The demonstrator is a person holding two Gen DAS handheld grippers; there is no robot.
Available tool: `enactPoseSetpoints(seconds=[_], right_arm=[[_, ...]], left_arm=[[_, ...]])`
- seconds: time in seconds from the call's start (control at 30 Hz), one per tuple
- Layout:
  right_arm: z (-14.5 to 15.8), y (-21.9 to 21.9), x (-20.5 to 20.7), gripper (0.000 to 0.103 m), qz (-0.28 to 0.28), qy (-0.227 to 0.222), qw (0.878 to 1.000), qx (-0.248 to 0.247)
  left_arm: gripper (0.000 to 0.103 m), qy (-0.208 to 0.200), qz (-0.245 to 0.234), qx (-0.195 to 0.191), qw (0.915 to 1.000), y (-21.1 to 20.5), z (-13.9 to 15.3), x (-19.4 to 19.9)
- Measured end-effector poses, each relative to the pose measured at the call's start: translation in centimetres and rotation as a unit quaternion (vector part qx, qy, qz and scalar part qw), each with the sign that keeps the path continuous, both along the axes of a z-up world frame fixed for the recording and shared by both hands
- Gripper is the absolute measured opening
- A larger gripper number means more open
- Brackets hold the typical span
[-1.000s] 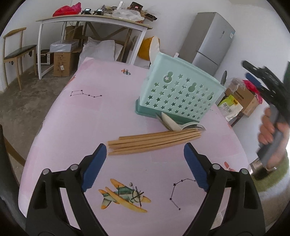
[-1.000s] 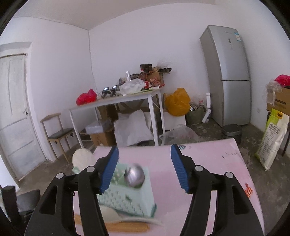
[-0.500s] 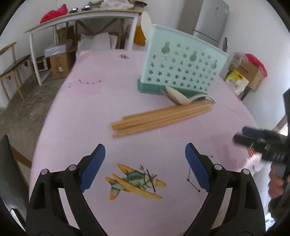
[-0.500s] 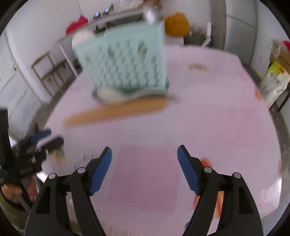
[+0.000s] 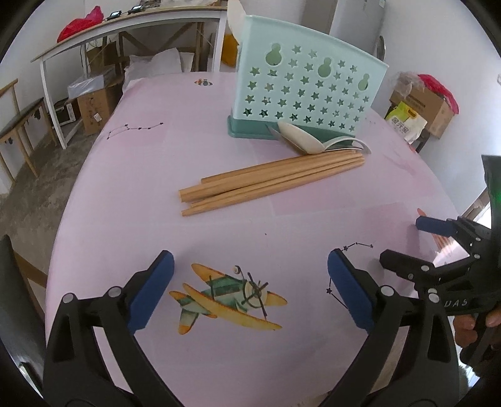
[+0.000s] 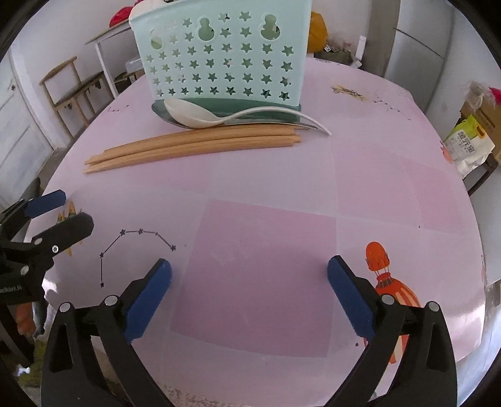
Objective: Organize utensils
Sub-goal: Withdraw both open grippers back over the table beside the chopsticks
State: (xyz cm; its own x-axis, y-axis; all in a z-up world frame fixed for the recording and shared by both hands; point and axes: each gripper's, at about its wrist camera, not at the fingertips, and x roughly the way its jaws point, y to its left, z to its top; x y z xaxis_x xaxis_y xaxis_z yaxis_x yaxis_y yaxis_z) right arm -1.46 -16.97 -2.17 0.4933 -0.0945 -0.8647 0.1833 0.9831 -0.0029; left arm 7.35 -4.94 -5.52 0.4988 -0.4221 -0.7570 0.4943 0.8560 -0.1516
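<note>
Both claws, left claw (image 5: 250,288) and right claw (image 6: 249,289), gape wide and empty, jaws just opened, over the pink bench (image 6: 391,175). Chopsticks (image 5: 269,180) and spoons (image 6: 200,115) lie against the star-pierced holder (image 5: 303,90); only the left view shows a spoon (image 5: 234,13) standing inside.

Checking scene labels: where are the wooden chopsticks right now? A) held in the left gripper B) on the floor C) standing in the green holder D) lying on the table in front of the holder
D: the chopsticks lie flat on the table, just before the holder.

metal spoon (image 6: 175,120) mostly hidden, holder (image 6: 219,56) top cropped
</note>
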Motion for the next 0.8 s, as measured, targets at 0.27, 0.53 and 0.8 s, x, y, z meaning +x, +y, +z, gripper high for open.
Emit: enactPoseSetpoints(seconds=[0.27,0.53,0.8], right_arm=[[0.3,-0.3,0.3,0.097,-0.005,0.003,1.0,0.001],[0.2,-0.7,0.1,0.097,-0.027,-0.003,1.0,-0.001],[0.2,-0.9,0.7,0.097,-0.036,0.003,0.999,0.0]], left_arm=[[0.095,0.006,-0.004,0.007,1.0,-0.2,0.2,0.4],[0.096,-0.023,0.019,0.09,0.9955,-2.0,-0.3,-0.5],[0.096,-0.03,0.028,0.077,0.9962,-1.8,-0.4,-0.4]])
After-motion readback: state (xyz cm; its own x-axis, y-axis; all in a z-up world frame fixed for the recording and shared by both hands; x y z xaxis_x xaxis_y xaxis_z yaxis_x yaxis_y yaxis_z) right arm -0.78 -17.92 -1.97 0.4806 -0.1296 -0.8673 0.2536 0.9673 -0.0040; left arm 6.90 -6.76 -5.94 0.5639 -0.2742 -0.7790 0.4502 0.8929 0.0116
